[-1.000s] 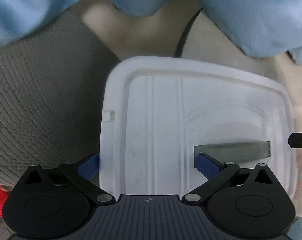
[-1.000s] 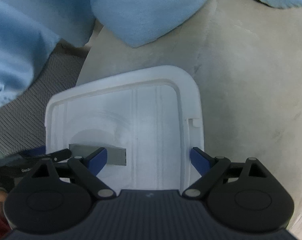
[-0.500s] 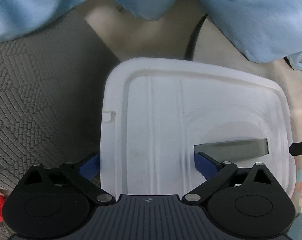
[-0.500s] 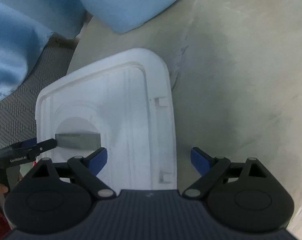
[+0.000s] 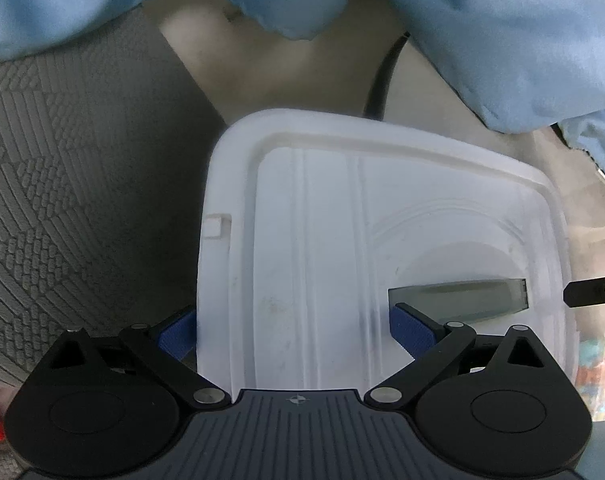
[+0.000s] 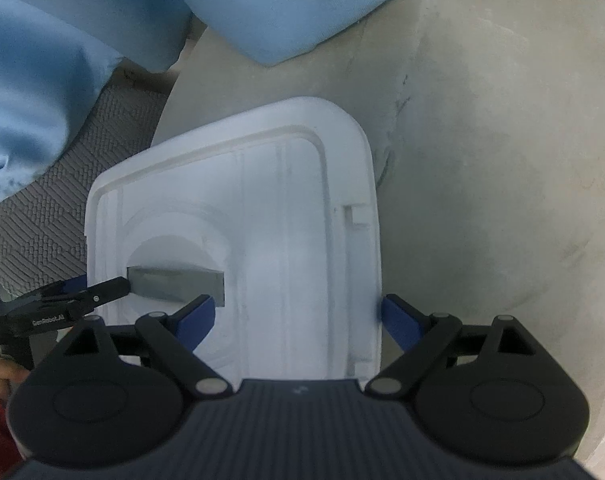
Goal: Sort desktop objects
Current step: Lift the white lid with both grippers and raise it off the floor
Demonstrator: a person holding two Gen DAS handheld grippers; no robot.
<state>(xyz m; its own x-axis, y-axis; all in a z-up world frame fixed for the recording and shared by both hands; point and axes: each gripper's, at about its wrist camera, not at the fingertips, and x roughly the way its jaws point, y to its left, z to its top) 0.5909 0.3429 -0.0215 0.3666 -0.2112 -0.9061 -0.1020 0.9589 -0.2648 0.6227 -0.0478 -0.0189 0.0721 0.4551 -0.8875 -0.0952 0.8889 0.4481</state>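
Both grippers point steeply down over the white lid (image 5: 314, 248). The left gripper (image 5: 294, 332) straddles its left edge, seemingly gripping. The right gripper (image 6: 296, 316) is closing across the lid's right edge.

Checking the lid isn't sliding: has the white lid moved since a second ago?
No, not noticeably. In the left wrist view the lid's far-left corner sits against the mat's edge, near the cable, as before.
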